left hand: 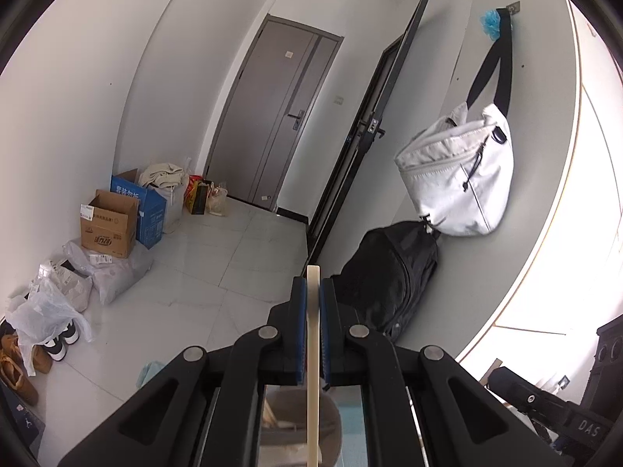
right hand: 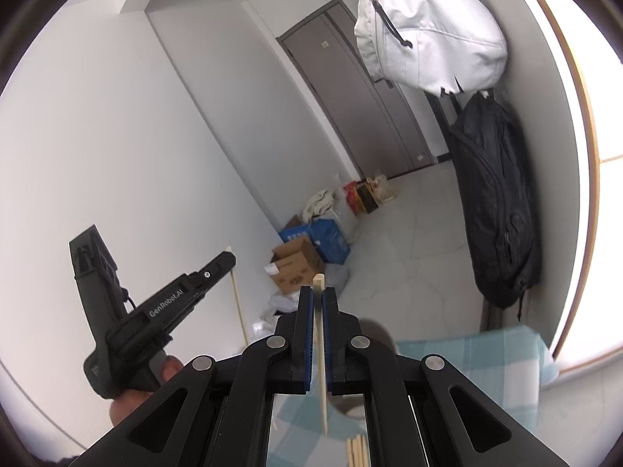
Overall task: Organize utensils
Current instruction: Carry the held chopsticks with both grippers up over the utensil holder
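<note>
My left gripper (left hand: 311,284) is shut on a pale wooden chopstick (left hand: 312,408) that stands nearly upright between its blue pads. Under it sits a grey holder (left hand: 331,428) with pale sticks inside. My right gripper (right hand: 318,292) is shut on a second chopstick (right hand: 323,401), tip pointing down over a teal checked cloth (right hand: 467,362). Several more chopsticks (right hand: 356,451) lie on that cloth. In the right wrist view the left gripper (right hand: 227,258) appears at the left, held by a hand (right hand: 167,369), its chopstick (right hand: 238,303) hanging below.
A black backpack (left hand: 389,272) leans on the wall under a hanging white bag (left hand: 455,175). Cardboard boxes (left hand: 109,223), plastic bags and shoes (left hand: 58,344) line the left wall on the tiled floor. A grey door (left hand: 268,116) stands at the far end.
</note>
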The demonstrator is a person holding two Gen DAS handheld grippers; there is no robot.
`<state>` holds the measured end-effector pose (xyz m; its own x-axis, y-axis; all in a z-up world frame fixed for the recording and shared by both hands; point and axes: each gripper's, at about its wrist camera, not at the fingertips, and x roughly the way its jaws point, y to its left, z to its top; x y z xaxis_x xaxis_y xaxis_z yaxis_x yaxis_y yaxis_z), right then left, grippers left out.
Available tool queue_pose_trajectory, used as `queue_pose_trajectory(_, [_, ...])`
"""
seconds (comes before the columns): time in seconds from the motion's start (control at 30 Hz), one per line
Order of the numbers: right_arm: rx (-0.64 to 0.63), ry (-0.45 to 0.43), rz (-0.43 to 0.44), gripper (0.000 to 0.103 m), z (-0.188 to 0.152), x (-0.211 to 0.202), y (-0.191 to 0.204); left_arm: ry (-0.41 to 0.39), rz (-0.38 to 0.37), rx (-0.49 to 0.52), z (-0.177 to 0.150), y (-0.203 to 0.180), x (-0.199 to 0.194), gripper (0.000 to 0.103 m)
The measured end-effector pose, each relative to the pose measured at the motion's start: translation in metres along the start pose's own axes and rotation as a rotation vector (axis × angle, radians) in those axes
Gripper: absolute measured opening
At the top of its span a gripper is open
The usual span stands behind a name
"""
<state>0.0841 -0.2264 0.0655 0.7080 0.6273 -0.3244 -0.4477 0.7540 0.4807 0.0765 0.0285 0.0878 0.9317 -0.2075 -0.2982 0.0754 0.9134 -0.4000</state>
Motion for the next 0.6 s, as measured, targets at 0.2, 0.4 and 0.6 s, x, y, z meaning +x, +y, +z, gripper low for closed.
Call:
queue_pose_trajectory(0.2, [-0.029, 0.001, -0.010, 0.004, 0.036, 0.034, -0.002, -0.045, 0.004, -0.020, 0.008, 0.005, 0.029, 0.002])
queue_pose_trajectory(0.4, [-0.045, 0.028, -0.026, 0.004, 0.046, 0.070, -0.008, -0.061, 0.055, -0.032, 0.000, 0.016, 0.055, 0.002])
queue_pose_trajectory(0.6, [-0.045, 0.054, -0.039, 0.004, 0.043, 0.094, -0.020, -0.089, 0.124, 0.012, -0.006, 0.012, 0.068, 0.002])
